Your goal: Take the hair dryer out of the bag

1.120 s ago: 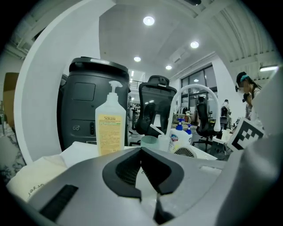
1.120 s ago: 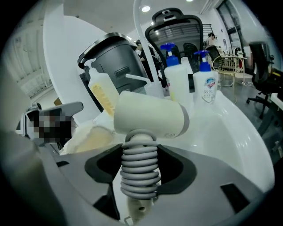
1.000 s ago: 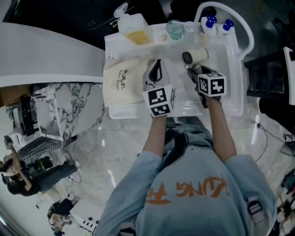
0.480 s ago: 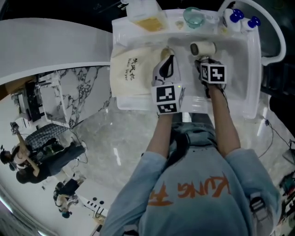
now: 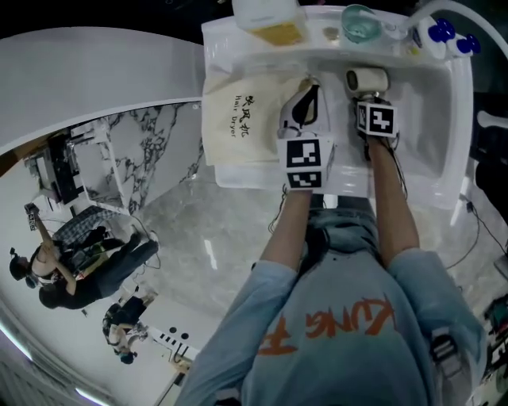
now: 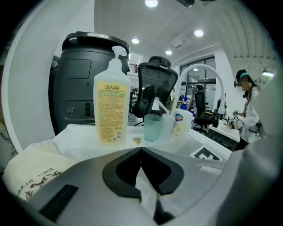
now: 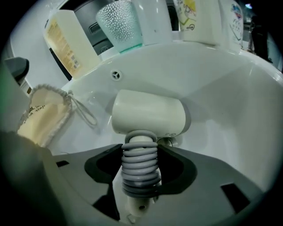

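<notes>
The cream hair dryer (image 5: 367,81) is in the white sink basin (image 5: 429,119), its body just above or on the basin floor; I cannot tell which. My right gripper (image 5: 370,98) is shut on its handle, which is wrapped in coiled grey cord (image 7: 140,170); the dryer's round body (image 7: 148,112) sticks out past the jaws of my right gripper (image 7: 140,164). The cream cloth bag (image 5: 246,119) lies flat to the left on the counter, its drawstring mouth (image 7: 44,110) towards the basin. My left gripper (image 5: 309,91) hovers by the bag's right edge, shut and holding nothing (image 6: 140,149).
A yellow-labelled pump bottle (image 6: 112,106), a green tumbler (image 6: 152,128) and small white bottles (image 6: 179,123) stand along the sink's back ledge. A curved white tap (image 5: 468,24) arches over the right side. Blue-capped bottles (image 5: 440,32) stand at the back right.
My right gripper has come down into the basin with the hair dryer in it. The left gripper has sunk a little beside the bag. The head view has shifted.
</notes>
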Tool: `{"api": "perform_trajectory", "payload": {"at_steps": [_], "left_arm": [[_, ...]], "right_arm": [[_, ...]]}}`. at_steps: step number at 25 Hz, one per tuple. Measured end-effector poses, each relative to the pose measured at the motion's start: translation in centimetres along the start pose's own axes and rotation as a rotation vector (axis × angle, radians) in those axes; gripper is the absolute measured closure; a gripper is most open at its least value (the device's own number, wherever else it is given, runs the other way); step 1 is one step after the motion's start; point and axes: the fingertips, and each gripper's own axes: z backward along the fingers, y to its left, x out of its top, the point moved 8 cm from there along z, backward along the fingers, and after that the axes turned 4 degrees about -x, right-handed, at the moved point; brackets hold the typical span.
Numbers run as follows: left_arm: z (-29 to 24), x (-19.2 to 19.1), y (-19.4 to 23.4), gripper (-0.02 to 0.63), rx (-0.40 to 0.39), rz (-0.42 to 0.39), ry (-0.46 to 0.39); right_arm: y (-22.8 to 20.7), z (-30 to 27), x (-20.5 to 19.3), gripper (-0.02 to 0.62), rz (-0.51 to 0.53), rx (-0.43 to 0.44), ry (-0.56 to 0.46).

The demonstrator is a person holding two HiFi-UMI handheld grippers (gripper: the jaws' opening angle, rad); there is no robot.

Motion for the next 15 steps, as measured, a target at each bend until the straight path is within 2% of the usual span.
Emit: {"api": "perform_trajectory", "payload": {"at_steps": [8,15], "left_arm": [[0.1,-0.1,0.3,0.603,-0.010,0.011,0.007],[0.2,0.3,-0.1,0.603,0.013,0.077,-0.049]], "right_arm": [[0.4,-1.4,-0.1,0.355,-0.030,0.001,0.010],[0.2,3.4,1.4,0.370,-0.159,0.072,-0.153]]}}
